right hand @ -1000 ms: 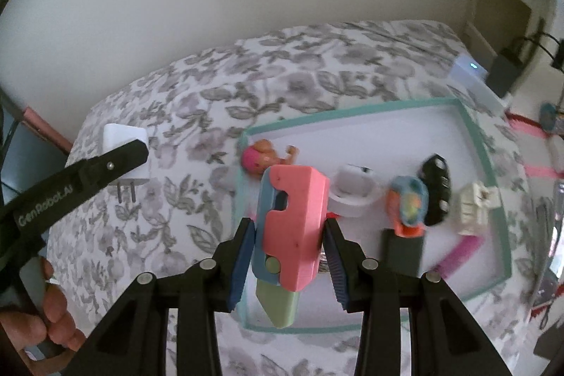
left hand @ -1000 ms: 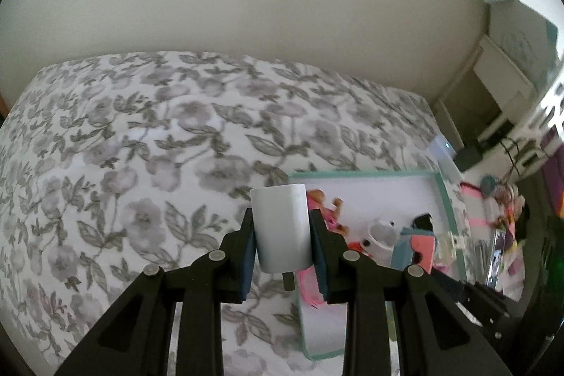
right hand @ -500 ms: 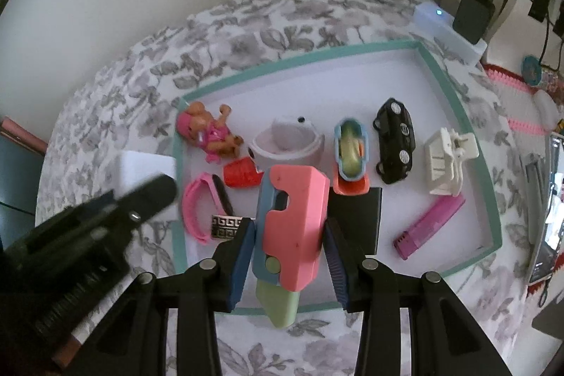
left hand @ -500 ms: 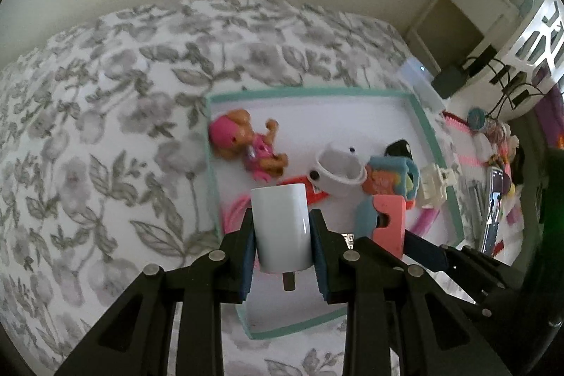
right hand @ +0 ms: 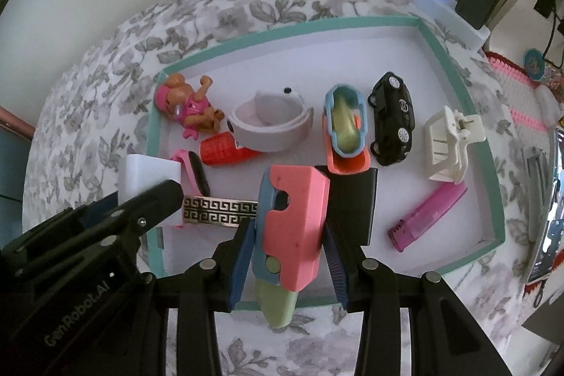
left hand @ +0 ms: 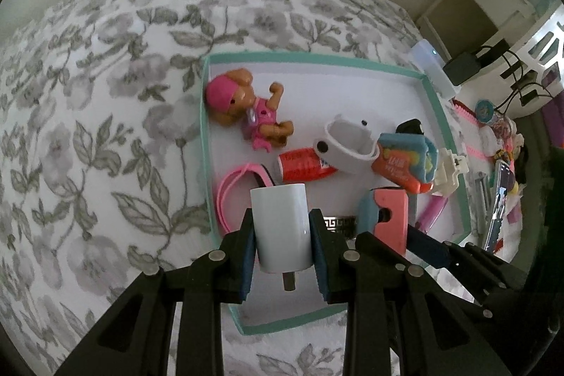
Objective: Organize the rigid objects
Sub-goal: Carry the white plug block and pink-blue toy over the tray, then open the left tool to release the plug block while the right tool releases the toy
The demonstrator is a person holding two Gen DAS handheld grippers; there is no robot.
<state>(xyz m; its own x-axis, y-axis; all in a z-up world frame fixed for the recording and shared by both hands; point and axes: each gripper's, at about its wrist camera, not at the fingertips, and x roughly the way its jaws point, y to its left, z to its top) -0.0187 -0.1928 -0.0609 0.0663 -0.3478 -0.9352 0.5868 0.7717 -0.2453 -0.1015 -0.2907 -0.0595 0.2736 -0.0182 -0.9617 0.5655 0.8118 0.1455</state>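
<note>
My left gripper (left hand: 282,236) is clamped on a white charger plug (left hand: 281,228), its 2 blue pads pressed against the plug's flat sides. The plug's long axis runs along my fingers, smooth end pointing away from me and down toward the tray (left hand: 317,59); 1 metal prong sticks out toward me, and I cannot tell whether a second is behind it. My right gripper (right hand: 288,258) is closed on a pink and blue toy (right hand: 290,228), long axis also along my fingers, the pink block end forward and the pale green tip pointing back between the finger bases. Both hang over the near edge of the teal-rimmed tray, which lies on a floral bedspread (left hand: 105,129). Ahead of my left fingers lie a pink band (left hand: 232,196), a red ridged piece (left hand: 299,164) and a doll in pink (left hand: 246,111). Ahead of my right fingers are a black card (right hand: 356,199), a gold key-pattern strip (right hand: 218,210) partly hidden by the toy, a white cuff (right hand: 268,125), a black toy car (right hand: 391,118), a white clip (right hand: 447,143) and a magenta comb (right hand: 426,217). The clutter right of the tray is too blurred to name.
</note>
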